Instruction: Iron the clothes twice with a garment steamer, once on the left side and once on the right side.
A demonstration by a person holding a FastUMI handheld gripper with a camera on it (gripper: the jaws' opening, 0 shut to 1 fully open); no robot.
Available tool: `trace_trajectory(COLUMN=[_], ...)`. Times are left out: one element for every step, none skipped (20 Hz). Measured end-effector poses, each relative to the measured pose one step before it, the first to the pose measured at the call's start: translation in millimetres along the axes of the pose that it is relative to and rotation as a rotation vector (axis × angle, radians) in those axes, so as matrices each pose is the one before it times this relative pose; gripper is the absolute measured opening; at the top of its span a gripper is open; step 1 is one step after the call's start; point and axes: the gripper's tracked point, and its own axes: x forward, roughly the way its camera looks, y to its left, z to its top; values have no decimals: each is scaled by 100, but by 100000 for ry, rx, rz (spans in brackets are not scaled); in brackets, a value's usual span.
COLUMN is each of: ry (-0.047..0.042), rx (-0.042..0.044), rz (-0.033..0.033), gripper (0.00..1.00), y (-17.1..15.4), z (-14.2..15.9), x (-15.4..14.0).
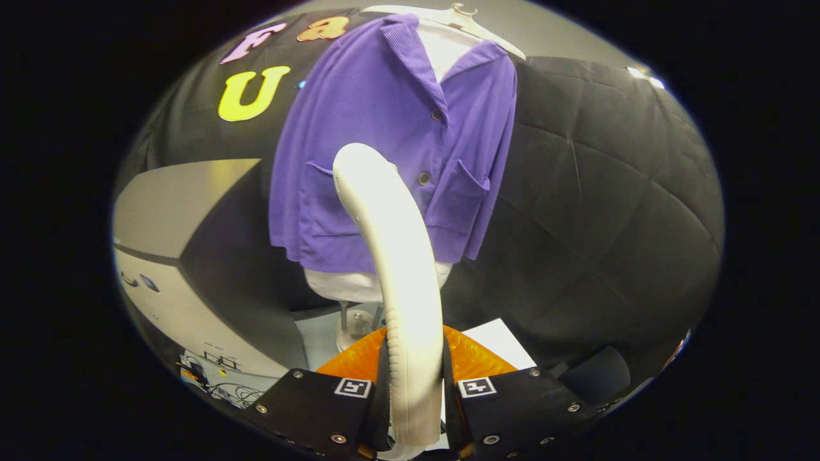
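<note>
1. Holding the white steamer (391, 256) by its handle, the gripper (413, 410) has both fingers pressed tight on it, one on each side.
2. The steamer looks hard and smooth, so it may slip. The low handle seems the best place to hold.
3. Its head rises up ahead of the fingers, near the left pocket (320, 198) of the shirt.
4. The purple shirt (384, 115) hangs beyond on a hanger (461, 19). It looks soft and light.
5. Both pockets look flat.
</note>
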Motion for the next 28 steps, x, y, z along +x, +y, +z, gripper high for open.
trace_trajectory(ry=[-1669, -1819, -1955, -2096, -2096, -2025, -2265, -2383, -1987, -2257, -3071, -4238, -4668, -4452, -3383, -2107, -1864, -1815, -1782, -1396, -809, -56, -254, 79, 183, 791, 1822, 1390], rx=[775, 714, 387, 626, 1010, 554, 308, 687, 1232, 1631, 1230, 1166, 1148, 1376, 1362, 840, 451, 481, 1052, 1362, 491, -1193, -1253, -183, 1135, 689, -401, -570], rz=[2374, 2100, 1938, 1921, 1767, 1667, 1591, 1417, 1862, 1946, 2146, 2025, 2484, 2441, 1608, 912, 540, 281, 540, 787, 13, -1456, -1372, -138, 519, 122, -19, -721], gripper=[35, 35, 35, 35, 35, 35, 35, 35, 35, 35, 35, 35, 35, 35, 35, 35, 35, 35, 34, 34, 34, 34, 34, 34, 34, 34, 34, 34], y=[189, 97, -46, -219, 29, 189, 289, 210, 307, 438, 610, 504, 697, 1047, 776, 650, 679, 641, 797, 995, 832, 554, 437, 962, 1162, 1054, 789, 519], z=[599, 746, 700, 985, 966, 1101, 906, 1069, 899, 1164, 1303, 1469, 1585, 1418, 1269, 788, 792, 824, 770, 478, 279, 124, -153, -42, -168, -343, -728, -684], x=[-1009, -716, -661, -785, -652, -1057, -1292, -1050, -842, -913, -607, -760, -700, -349, -266, -107, 5, 186, 67, 80, 183, 180, 326, 161, 208, 268, 319, 220])
